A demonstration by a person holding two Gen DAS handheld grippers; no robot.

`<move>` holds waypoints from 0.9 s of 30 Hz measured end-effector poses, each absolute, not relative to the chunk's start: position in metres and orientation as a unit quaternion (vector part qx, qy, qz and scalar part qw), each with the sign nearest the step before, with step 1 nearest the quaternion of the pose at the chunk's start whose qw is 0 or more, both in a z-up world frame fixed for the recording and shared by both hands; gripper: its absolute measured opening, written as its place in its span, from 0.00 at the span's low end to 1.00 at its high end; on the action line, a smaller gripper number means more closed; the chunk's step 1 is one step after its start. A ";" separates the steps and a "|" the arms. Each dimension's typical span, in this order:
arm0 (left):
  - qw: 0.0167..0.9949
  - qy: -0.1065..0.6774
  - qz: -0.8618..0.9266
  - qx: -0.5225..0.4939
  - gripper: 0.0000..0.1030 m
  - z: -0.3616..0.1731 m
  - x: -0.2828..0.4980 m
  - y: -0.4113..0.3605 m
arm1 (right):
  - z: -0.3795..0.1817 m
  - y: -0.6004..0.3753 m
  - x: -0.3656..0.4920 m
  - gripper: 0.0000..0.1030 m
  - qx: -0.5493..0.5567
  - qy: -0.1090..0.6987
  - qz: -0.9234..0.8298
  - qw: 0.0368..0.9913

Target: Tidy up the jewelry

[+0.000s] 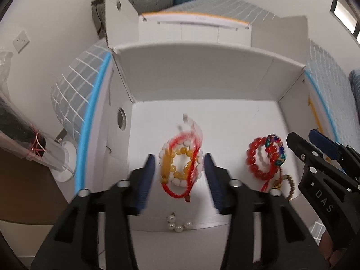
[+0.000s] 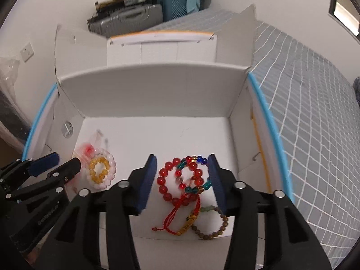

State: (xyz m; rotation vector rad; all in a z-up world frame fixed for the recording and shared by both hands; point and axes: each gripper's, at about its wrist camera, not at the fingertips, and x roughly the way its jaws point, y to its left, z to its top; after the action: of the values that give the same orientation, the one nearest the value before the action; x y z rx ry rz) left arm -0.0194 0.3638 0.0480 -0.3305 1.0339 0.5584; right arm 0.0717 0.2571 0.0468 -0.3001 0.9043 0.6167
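Observation:
In the left wrist view a white open box (image 1: 202, 76) holds a blurred heap: a white bead bracelet (image 1: 198, 171), a yellow bead bracelet (image 1: 177, 151) and a red cord bracelet (image 1: 173, 192). My left gripper (image 1: 179, 157) hangs open over it, with the heap between its blue pads and untouched. In the right wrist view my right gripper (image 2: 182, 157) stands open over a red bead bracelet (image 2: 163, 186), a multicoloured bead bracelet (image 2: 203, 160), a red knotted cord (image 2: 171, 216) and a brown bead bracelet (image 2: 221, 227). A short pearl piece (image 1: 177, 223) lies on the box's near wall.
The box sits on a bed with a grey checked cover (image 2: 303, 123); its flaps (image 2: 245, 22) stand up at the back. Suitcases (image 2: 135, 18) are stacked by the far wall. A clear plastic-wrapped bundle (image 1: 27, 144) lies on a brown surface at the left.

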 end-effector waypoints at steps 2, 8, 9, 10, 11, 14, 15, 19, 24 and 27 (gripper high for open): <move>0.828 0.471 0.266 -0.149 0.55 0.060 -0.026 0.358 | 0.057 0.248 0.068 0.57 -0.136 0.415 0.291 0.851; 0.854 0.417 0.276 -0.144 0.68 0.087 -0.060 0.342 | 0.083 0.212 0.052 0.72 -0.118 0.369 0.280 0.879; 0.857 0.408 0.276 -0.147 0.70 0.089 -0.066 0.340 | 0.086 0.205 0.048 0.73 -0.112 0.361 0.277 0.883; 0.862 0.400 0.273 -0.152 0.73 0.091 -0.073 0.337 | 0.088 0.199 0.045 0.76 -0.107 0.356 0.278 0.886; 0.866 0.390 0.272 -0.155 0.78 0.093 -0.081 0.333 | 0.090 0.192 0.040 0.78 -0.101 0.350 0.279 0.888; 0.878 0.355 0.283 -0.151 0.88 0.097 -0.104 0.320 | 0.092 0.177 0.025 0.84 -0.099 0.329 0.279 0.897; 0.881 0.346 0.287 -0.147 0.89 0.097 -0.111 0.316 | 0.091 0.171 0.017 0.86 -0.100 0.322 0.278 0.899; 0.888 0.329 0.290 -0.143 0.94 0.096 -0.125 0.307 | 0.090 0.159 -0.002 0.93 -0.107 0.300 0.277 0.907; 0.889 0.332 0.286 -0.131 0.94 0.084 -0.130 0.300 | 0.085 0.151 -0.023 0.93 -0.115 0.290 0.273 0.910; 0.889 0.337 0.283 -0.128 0.94 0.078 -0.133 0.297 | 0.078 0.147 -0.031 0.93 -0.116 0.289 0.274 0.910</move>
State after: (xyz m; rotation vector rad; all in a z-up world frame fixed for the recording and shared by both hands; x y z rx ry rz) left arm -0.1326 0.2972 0.0778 -0.2652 0.7007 0.5875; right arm -0.0312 0.1472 0.0776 -0.2400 0.5970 0.5649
